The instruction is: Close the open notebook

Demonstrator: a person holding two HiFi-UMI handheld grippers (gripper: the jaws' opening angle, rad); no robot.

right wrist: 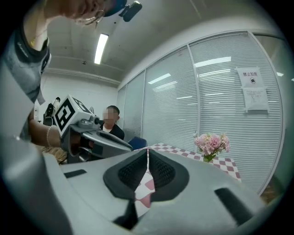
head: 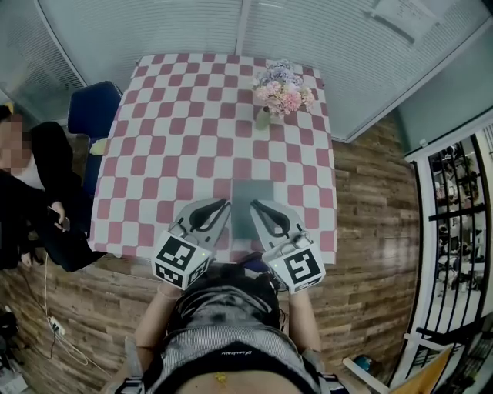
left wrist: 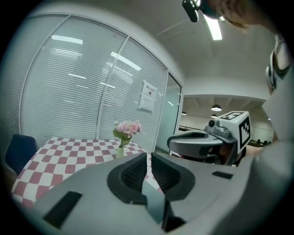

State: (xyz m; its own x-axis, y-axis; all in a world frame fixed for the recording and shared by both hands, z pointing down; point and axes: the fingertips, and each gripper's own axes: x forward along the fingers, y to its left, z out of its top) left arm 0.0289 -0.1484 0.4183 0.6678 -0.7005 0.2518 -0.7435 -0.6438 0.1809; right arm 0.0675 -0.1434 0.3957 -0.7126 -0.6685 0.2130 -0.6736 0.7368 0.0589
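Pink-and-white checked cloth covers the table (head: 192, 115), which stands against a glass partition with lowered blinds (head: 192, 23). A vase of pink flowers (head: 281, 92) stands at the far edge, well clear of where I work. A blue chair (head: 92, 108) is drawn up at one side, beside a seated person (head: 38, 185).

The notebook (head: 250, 191) lies flat near my edge of the table. From the head view it shows as a single grey-green rectangle with no spread pages. I judge it already closed, though my claws cover its lower part, so I would not swear to that.

My left claw (head: 225, 203) and right claw (head: 256, 205) sit side by side over the near edge, flanking the notebook and pointing only slightly downward across the table. In its own view, the left claw's ribbed pads (left wrist: 134, 172) stand almost together with only a slit between them. Nothing is caught there, and the greenish strip through the slit looks like the cover lying beyond. The right claw's pads (right wrist: 133, 172) meet at the tips, also on nothing, with checked cloth showing through the gap lower down.

I keep both shut because there is nothing to carry. Closing a cover takes a push or a flip, not a grip. Neither claw appears to touch the book, so to my eye the work is done or nearly so.
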